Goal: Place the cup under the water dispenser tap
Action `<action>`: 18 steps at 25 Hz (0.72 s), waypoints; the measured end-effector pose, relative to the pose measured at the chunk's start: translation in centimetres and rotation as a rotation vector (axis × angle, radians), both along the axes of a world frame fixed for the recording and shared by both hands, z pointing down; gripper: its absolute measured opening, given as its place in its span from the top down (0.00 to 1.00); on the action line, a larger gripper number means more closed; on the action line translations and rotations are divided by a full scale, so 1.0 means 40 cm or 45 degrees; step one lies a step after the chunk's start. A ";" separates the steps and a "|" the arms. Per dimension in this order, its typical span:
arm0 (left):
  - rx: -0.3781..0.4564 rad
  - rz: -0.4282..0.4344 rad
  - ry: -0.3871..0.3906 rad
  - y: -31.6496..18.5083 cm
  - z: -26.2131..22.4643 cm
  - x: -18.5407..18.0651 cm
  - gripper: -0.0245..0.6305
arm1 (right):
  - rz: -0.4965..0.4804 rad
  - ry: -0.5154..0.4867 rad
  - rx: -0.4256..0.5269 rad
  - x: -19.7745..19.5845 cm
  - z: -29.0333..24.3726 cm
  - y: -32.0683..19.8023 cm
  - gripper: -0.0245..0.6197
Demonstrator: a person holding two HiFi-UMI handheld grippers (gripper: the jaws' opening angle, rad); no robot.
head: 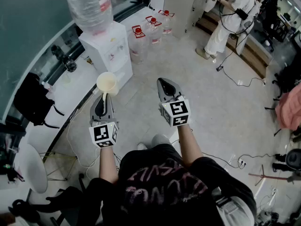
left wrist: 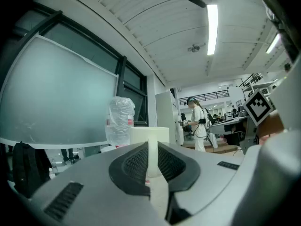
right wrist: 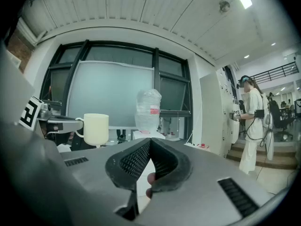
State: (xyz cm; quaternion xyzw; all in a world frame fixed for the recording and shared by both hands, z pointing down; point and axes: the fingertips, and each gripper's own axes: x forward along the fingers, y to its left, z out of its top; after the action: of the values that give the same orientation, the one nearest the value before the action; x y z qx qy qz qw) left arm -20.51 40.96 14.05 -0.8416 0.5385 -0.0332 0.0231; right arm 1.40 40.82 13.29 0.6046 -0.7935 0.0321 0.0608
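Observation:
A cream cup (head: 107, 83) hangs in the air just in front of the white water dispenser (head: 109, 54), which has a clear bottle (head: 87, 6) upended on top. My left gripper (head: 104, 98) is shut on the cup's handle. In the left gripper view the cup (left wrist: 149, 134) stands upright beyond the jaws, its handle pinched between them, with the dispenser bottle (left wrist: 121, 119) behind and to the left. My right gripper (head: 164, 82) is to the right of the cup, shut and holding nothing. The right gripper view shows the cup (right wrist: 96, 128) at left and the bottle (right wrist: 149, 108) straight ahead.
Several water jugs with red caps (head: 146, 32) stand on the floor right of the dispenser. A white desk (head: 61, 93) with a black bag (head: 30, 100) runs along the window at left. A person (head: 230, 18) stands at the far right; cables (head: 235, 79) lie on the floor.

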 end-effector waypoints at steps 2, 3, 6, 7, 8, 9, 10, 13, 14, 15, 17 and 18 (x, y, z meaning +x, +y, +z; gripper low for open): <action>0.004 -0.001 0.000 0.002 0.001 -0.001 0.89 | -0.009 0.012 0.005 -0.003 -0.002 -0.003 0.94; 0.006 -0.003 -0.001 0.004 0.002 -0.001 0.89 | -0.014 0.017 0.006 -0.004 -0.002 -0.003 0.94; 0.010 -0.005 0.000 0.010 0.001 0.003 0.89 | -0.021 0.027 0.007 -0.001 -0.001 -0.001 0.94; 0.011 -0.005 0.002 0.012 -0.001 0.004 0.89 | -0.021 0.028 0.007 0.000 -0.002 -0.002 0.94; 0.013 -0.005 0.004 0.013 -0.003 0.005 0.89 | -0.022 0.026 0.009 0.000 -0.004 -0.003 0.94; 0.015 -0.006 0.006 0.014 -0.005 0.005 0.89 | -0.023 0.024 0.010 0.000 -0.006 -0.004 0.94; 0.016 -0.007 0.006 0.014 -0.007 0.003 0.89 | -0.024 0.022 0.012 -0.001 -0.008 -0.005 0.94; 0.016 -0.007 -0.001 0.016 -0.005 0.000 0.89 | -0.028 0.027 0.010 -0.005 -0.005 -0.001 0.94; 0.014 -0.006 -0.002 0.018 -0.002 0.001 0.89 | -0.029 0.034 0.008 -0.005 -0.002 0.002 0.94; 0.011 -0.004 -0.003 0.020 0.000 0.002 0.89 | -0.030 0.039 0.007 -0.005 0.000 0.004 0.94; 0.010 0.002 -0.006 0.026 0.002 0.004 0.89 | -0.026 0.035 0.009 -0.003 0.001 0.009 0.94; 0.011 0.007 -0.005 0.028 0.002 0.004 0.89 | -0.024 0.030 0.013 -0.003 -0.001 0.010 0.94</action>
State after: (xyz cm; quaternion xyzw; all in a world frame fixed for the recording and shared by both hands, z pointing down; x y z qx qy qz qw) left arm -20.36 42.07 14.13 -0.8428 0.5364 -0.0326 0.0281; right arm 1.27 41.24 13.24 0.5977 -0.7986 0.0202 0.0674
